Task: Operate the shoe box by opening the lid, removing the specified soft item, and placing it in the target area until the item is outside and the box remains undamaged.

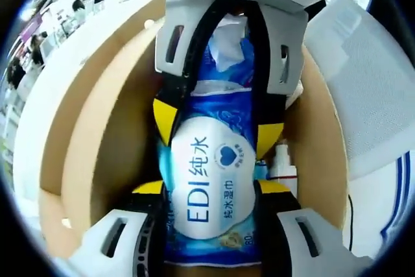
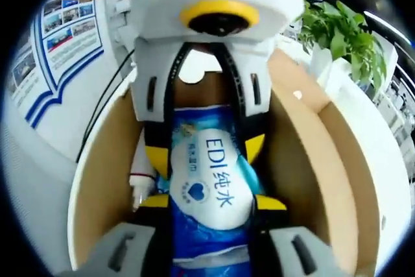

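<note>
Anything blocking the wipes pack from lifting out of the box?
Nothing visible. The lid is open, and both tools, left and right, are shut on the wipes pack from opposite ends inside the box. A small white bottle lies beside the pack, not over it.

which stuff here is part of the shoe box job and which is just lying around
Part of the job:
- open brown cardboard shoe box
- blue soft wet-wipes pack with white oval label, clamped at both ends
- left gripper
- right gripper

Just lying about:
- small white bottle in the box
- green leafy plant
- blue and white wall poster
</note>
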A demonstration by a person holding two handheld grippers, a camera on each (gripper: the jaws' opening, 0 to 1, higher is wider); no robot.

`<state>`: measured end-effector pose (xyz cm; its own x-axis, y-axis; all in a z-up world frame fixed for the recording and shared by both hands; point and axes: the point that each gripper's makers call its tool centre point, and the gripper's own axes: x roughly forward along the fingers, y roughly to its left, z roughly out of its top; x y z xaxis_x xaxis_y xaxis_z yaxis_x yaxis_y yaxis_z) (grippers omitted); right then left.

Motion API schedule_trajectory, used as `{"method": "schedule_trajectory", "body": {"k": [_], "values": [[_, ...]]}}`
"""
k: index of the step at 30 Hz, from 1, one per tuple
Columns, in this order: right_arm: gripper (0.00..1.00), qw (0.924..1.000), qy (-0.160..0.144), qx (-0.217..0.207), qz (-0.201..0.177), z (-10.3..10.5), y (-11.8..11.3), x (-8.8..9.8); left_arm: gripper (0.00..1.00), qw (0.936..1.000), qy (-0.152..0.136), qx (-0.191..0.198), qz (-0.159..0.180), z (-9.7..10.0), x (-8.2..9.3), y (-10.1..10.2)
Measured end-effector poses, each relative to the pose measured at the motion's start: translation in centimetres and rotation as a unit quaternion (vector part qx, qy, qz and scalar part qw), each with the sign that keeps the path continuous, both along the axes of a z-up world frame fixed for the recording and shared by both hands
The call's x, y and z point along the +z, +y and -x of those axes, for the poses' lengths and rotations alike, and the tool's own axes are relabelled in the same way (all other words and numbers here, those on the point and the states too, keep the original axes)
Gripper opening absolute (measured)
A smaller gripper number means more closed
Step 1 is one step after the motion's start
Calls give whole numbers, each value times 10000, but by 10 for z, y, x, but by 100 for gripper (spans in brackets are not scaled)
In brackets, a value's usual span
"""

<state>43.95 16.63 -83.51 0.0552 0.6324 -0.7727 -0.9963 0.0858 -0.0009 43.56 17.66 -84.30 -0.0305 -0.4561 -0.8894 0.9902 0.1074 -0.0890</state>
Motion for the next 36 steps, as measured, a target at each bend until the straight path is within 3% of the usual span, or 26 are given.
{"method": "schedule_trajectory", "body": {"k": [21, 36], "values": [[41, 9999, -98, 21, -116, 3, 0, 26, 47, 9999, 17, -93, -68, 5, 24, -6], [43, 9999, -49, 32, -99, 4, 0, 21, 47, 9999, -14, -97, 36, 6, 20, -4]]}}
